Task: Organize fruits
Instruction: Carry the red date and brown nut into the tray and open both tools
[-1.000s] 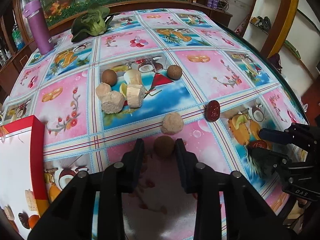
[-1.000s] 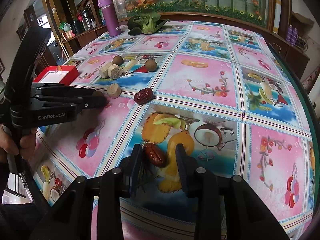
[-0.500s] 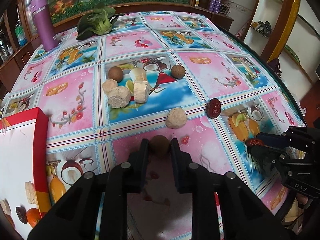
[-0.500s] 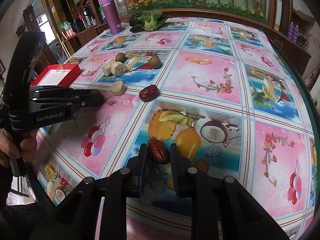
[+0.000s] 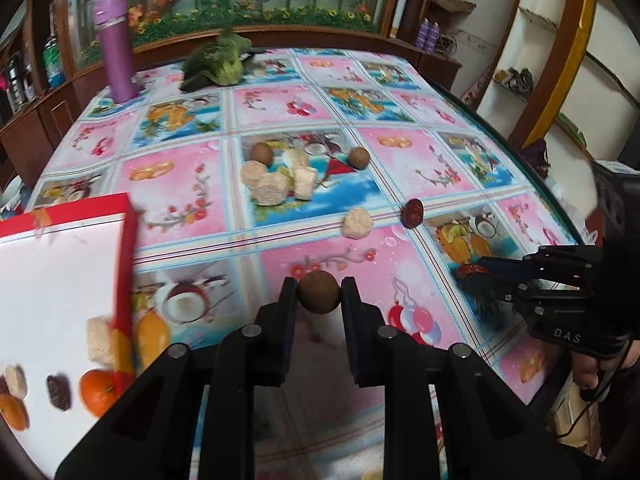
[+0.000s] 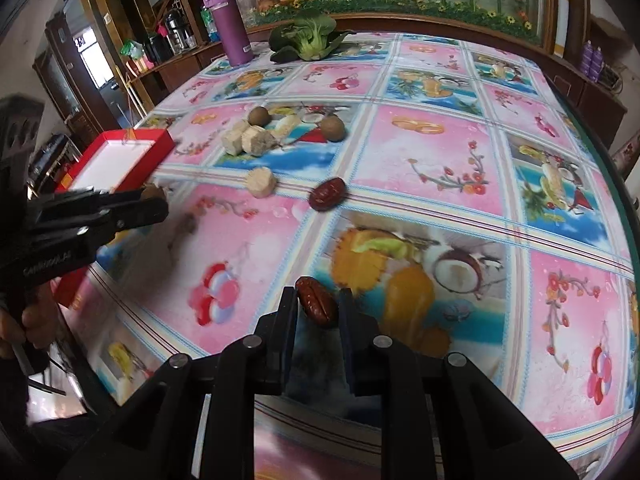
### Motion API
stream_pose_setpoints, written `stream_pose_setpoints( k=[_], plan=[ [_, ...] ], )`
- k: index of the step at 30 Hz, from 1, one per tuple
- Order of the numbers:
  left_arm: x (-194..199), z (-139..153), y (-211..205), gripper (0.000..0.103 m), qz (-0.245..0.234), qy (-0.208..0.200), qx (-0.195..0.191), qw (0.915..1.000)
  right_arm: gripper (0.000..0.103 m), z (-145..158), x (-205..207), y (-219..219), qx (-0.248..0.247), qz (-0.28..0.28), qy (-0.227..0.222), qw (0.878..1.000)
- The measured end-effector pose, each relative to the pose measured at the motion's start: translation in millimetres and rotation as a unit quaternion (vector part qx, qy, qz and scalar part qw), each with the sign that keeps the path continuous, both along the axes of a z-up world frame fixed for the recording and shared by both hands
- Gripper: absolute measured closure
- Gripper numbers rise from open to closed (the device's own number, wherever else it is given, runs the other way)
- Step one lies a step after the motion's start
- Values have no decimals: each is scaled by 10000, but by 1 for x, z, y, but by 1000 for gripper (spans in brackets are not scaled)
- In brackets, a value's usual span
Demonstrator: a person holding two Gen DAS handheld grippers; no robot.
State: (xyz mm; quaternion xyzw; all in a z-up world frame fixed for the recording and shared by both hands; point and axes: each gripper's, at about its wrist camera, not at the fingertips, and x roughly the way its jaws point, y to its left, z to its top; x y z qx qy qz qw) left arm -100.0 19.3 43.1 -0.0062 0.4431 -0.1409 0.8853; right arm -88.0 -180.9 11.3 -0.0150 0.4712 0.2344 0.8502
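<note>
The left tongs [image 5: 319, 294] clamp a round, matte-brown longan [image 5: 319, 293] above the table [image 5: 440, 152] beside the red box [image 5: 124, 248], while the right tongs [image 6: 317, 307] pinch a wrinkled, glossy dark-red date [image 6: 317, 306] just off the cloth.

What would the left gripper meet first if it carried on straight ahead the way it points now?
Probably the pale chunk, slightly right of its line, though depth is unclear. The left gripper, shut on a round brown fruit, points across bare tablecloth; the cluster of pale pieces lies farther on.
</note>
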Motion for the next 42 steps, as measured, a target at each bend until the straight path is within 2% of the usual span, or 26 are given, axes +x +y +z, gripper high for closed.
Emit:
stream_pose_setpoints(
  k=[3,7,15,20,26,34,38,40,42],
  plan=[
    [-13,15,28,79,291,-198,-18,9994,84,10,10,17,460,117,198,9987],
    [-29,27,74,79,866,-372,87,9955,84,22,25,63,966,409,379,9938],
    [-52,28,171,79,2176,-496,345,9742,84,32,45,177,1428,1107,524,9822],
    [-51,22,204,79,2590,-464,429,9638,85,28,45,234,1321,1374,576,9800],
    [-41,6,220,79,2722,-244,439,9609,85,23,41,263,1120,1519,464,9809],
    [-27,-5,227,79,2787,11,546,9588,84,16,28,297,445,1596,70,9861],
    [-26,-10,230,79,2874,156,554,9561,84,8,31,303,332,1614,265,9860],
    [-27,-11,233,78,2958,244,546,9534,81,7,32,303,393,1628,356,9852],
    [-29,-10,236,75,3010,265,511,9519,73,10,33,298,549,1666,448,9835]
  ],
)
